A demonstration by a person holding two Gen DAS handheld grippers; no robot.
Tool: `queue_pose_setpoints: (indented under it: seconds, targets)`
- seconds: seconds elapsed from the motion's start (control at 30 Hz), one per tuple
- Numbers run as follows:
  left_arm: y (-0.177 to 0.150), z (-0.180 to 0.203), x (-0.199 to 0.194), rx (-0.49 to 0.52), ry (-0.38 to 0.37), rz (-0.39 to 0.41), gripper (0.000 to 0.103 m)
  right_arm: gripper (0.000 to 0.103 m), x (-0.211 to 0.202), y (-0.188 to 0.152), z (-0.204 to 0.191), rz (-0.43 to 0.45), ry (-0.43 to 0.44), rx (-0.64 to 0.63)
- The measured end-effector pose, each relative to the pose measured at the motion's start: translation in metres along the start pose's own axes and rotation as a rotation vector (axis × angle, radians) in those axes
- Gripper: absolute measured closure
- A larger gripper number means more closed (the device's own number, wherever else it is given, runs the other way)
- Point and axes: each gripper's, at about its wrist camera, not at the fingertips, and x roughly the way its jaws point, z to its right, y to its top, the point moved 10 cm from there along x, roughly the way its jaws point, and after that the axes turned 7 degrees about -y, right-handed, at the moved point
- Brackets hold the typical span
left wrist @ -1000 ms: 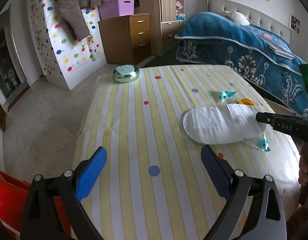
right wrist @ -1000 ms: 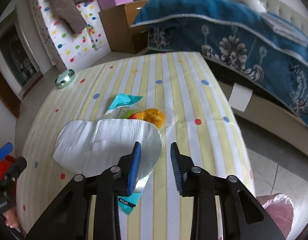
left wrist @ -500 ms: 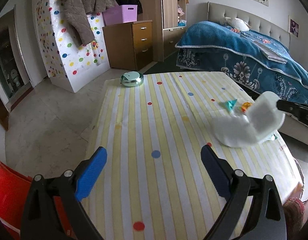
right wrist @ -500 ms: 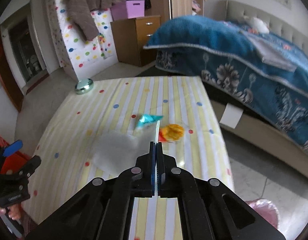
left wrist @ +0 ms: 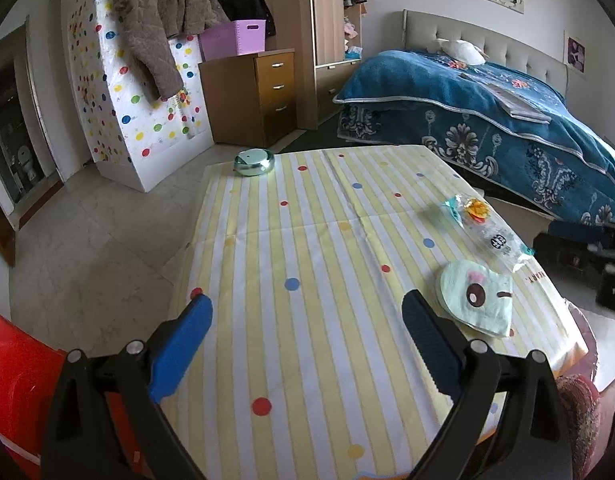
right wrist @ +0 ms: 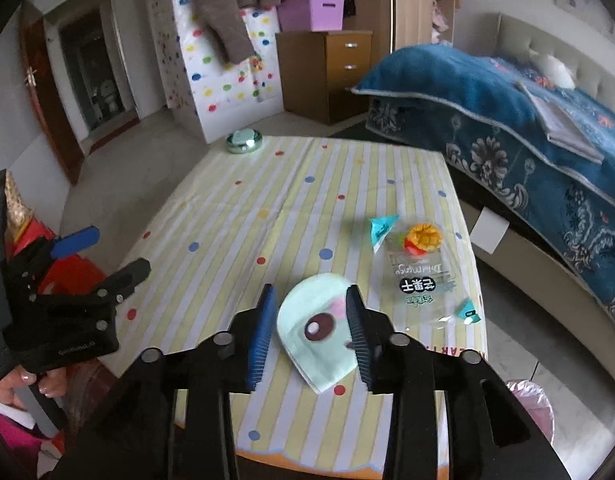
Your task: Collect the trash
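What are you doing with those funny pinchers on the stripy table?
A person is tidying trash off the table. The right gripper has just opened and let go of a pale green paper with a cartoon face, now lying face-up. The left gripper is open and empty. A clear wrapper and orange scrap still wait.

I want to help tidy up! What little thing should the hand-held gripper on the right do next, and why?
Probably lower the right hand-held gripper and pinch the flat mint-green packet with a cartoon eye. Its jaws have just been opening, and the packet lies loose on the yellow striped tablecloth between them, not pinched, so it looks like the nearest piece of trash to pick up.
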Motion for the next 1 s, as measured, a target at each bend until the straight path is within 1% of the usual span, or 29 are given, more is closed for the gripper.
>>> queue_pose_setpoints:
  seconds: [0.1, 0.17, 0.23, 0.27, 0.37, 0.43, 0.5, 0.53, 0.57, 0.6, 0.7, 0.77, 0.8, 0.87, 0.9, 0.93, 0.97, 1.0]
  targets:
    - [-0.002, 0.018, 0.004, 0.019, -0.041, 0.001, 0.009, 0.065, -0.001, 0.0, 0.021, 0.011, -0.041, 0.034]
    - [-0.003, 0.035, 0.007, 0.034, -0.08, 0.001, 0.008, 0.065, 0.002, -0.002, 0.046, 0.007, -0.08, 0.081]
    - [-0.005, 0.056, 0.014, 0.063, -0.124, 0.001, 0.007, 0.065, 0.006, -0.003, 0.054, 0.001, -0.095, 0.108]
    - [-0.006, 0.07, 0.02, 0.084, -0.147, -0.003, 0.007, 0.065, 0.011, -0.006, 0.072, -0.009, -0.111, 0.146]
    - [-0.013, 0.105, 0.037, 0.132, -0.205, -0.029, 0.007, 0.065, 0.011, -0.013, 0.08, -0.016, -0.117, 0.181]
    - [-0.018, 0.122, 0.049, 0.156, -0.222, -0.055, 0.007, 0.065, 0.014, -0.02, 0.099, -0.023, -0.125, 0.207]
    - [-0.021, 0.138, 0.062, 0.194, -0.224, -0.078, 0.007, 0.065, 0.02, -0.023, 0.116, -0.032, -0.129, 0.231]
    - [-0.022, 0.144, 0.068, 0.212, -0.22, -0.088, 0.007, 0.064, 0.015, -0.04, 0.117, -0.031, -0.129, 0.235]
    - [-0.023, 0.148, 0.074, 0.228, -0.216, -0.099, 0.007, 0.062, 0.019, -0.041, 0.127, -0.038, -0.129, 0.248]
    - [-0.024, 0.151, 0.08, 0.242, -0.209, -0.114, 0.007, 0.062, 0.013, -0.052, 0.128, -0.038, -0.129, 0.252]
    - [-0.025, 0.152, 0.095, 0.263, -0.198, -0.146, 0.007, 0.059, 0.021, -0.06, 0.141, -0.051, -0.13, 0.273]
    - [-0.026, 0.153, 0.102, 0.274, -0.201, -0.166, 0.007, 0.054, 0.021, -0.064, 0.137, -0.053, -0.129, 0.28]
    - [-0.027, 0.153, 0.106, 0.277, -0.205, -0.178, 0.007, 0.053, 0.026, -0.065, 0.141, -0.06, -0.124, 0.289]
    - [-0.027, 0.151, 0.112, 0.255, -0.229, -0.198, 0.007, 0.05, 0.028, -0.066, 0.142, -0.063, -0.123, 0.294]
    - [-0.027, 0.15, 0.114, 0.238, -0.248, -0.207, 0.01, 0.05, 0.031, -0.065, 0.144, -0.066, -0.12, 0.297]
    - [-0.027, 0.149, 0.114, 0.227, -0.261, -0.207, 0.014, 0.05, 0.035, -0.065, 0.145, -0.068, -0.115, 0.299]
    - [-0.027, 0.149, 0.113, 0.237, -0.263, -0.2, 0.017, 0.05, 0.038, -0.064, 0.146, -0.071, -0.109, 0.299]
    - [-0.027, 0.15, 0.111, 0.247, -0.273, -0.196, 0.023, 0.049, 0.042, -0.064, 0.146, -0.073, -0.103, 0.297]
